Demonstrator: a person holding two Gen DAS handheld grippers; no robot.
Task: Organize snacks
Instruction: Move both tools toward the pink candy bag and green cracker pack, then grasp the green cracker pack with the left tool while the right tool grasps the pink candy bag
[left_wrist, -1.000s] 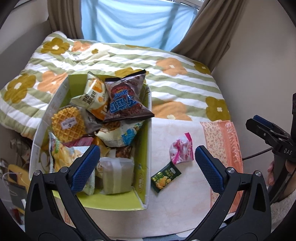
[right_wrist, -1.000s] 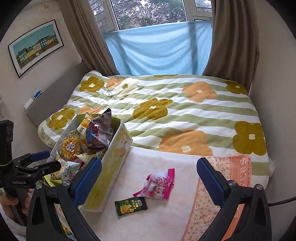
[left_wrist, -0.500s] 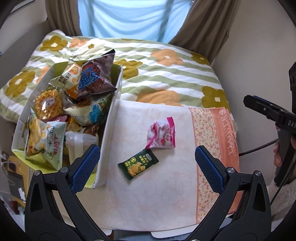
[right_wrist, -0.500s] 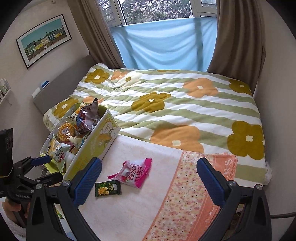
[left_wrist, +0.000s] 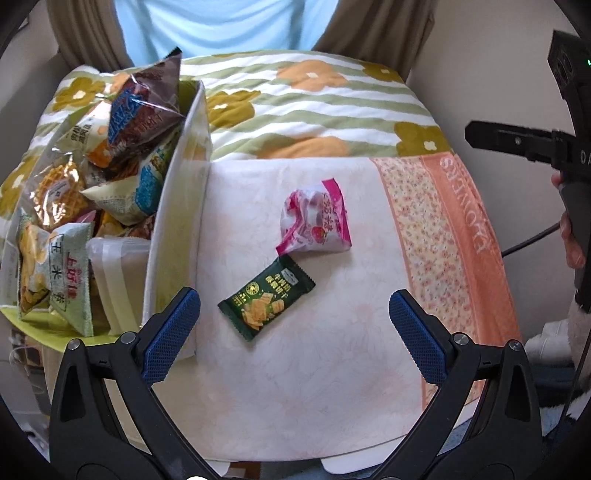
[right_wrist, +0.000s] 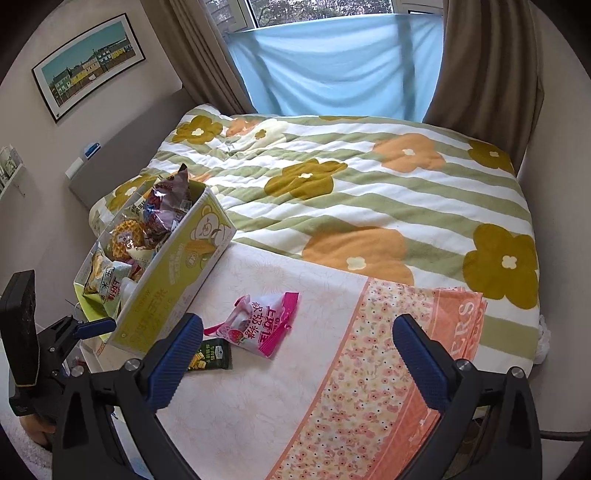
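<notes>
Dark green crinkle-edged foil snack packet (left_wrist: 266, 297) lies flat between wide-open left gripper (left_wrist: 294, 325) fingers; right gripper (right_wrist: 298, 353) also spread, empty.

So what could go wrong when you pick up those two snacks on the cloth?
The green packet and the pink packet lie nearly touching, so the open left gripper might nudge one while closing on the other. Both are flat on the soft cloth, so the fingers may pinch cloth too. The box is already heaped, and the brown bag on top could slide off when more goes in.
</notes>
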